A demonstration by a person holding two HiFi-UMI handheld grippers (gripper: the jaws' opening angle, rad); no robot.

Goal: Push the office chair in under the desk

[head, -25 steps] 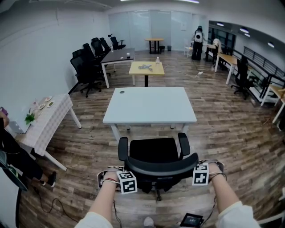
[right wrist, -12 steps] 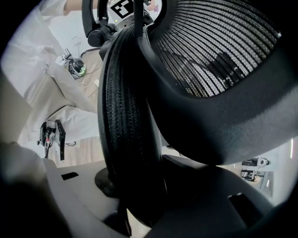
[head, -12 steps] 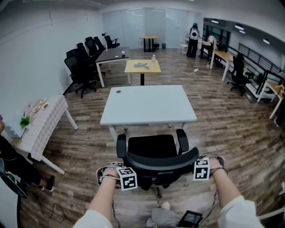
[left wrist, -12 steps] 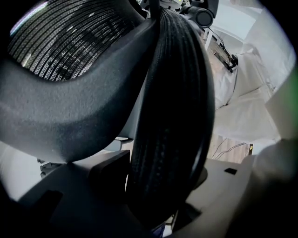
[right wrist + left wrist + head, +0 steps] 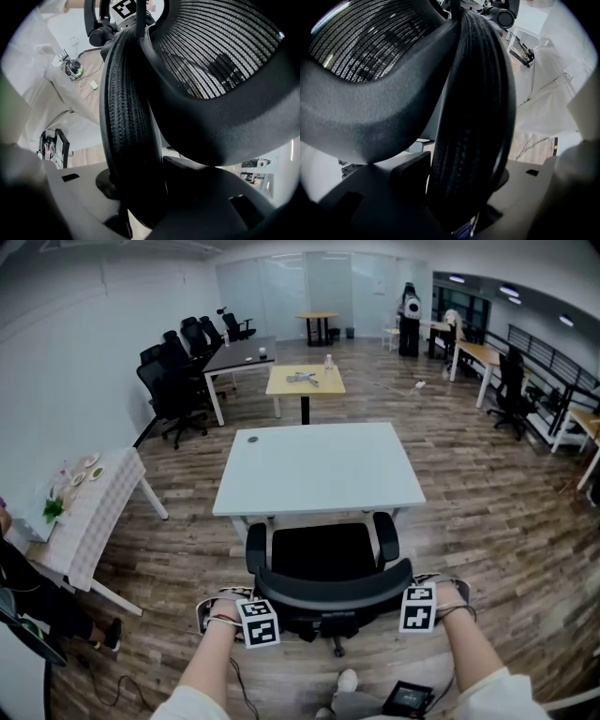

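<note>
A black office chair [image 5: 323, 554] stands facing the white desk [image 5: 319, 470], its seat front at the desk's near edge. My left gripper [image 5: 257, 621] is clamped on the left end of the mesh backrest [image 5: 333, 589], and my right gripper [image 5: 419, 607] on its right end. In the left gripper view the backrest's ribbed rim [image 5: 473, 117] runs between the jaws of the left gripper [image 5: 459, 187], pressed by the pads. The right gripper view shows the same rim [image 5: 126, 117] held in the right gripper [image 5: 136, 187]. The fingertips are hidden behind the backrest in the head view.
A cloth-covered table [image 5: 89, 512] stands at the left, with a seated person [image 5: 19, 577] and floor cables [image 5: 122, 681] beside it. Beyond the desk are a wooden table [image 5: 305, 381], a dark desk with several black chairs [image 5: 173, 381], and more desks at the right [image 5: 487, 357].
The chair has rolled forward toward the desk, with both grippers still on the backrest moving along with it; the gap between seat and desk has closed.
</note>
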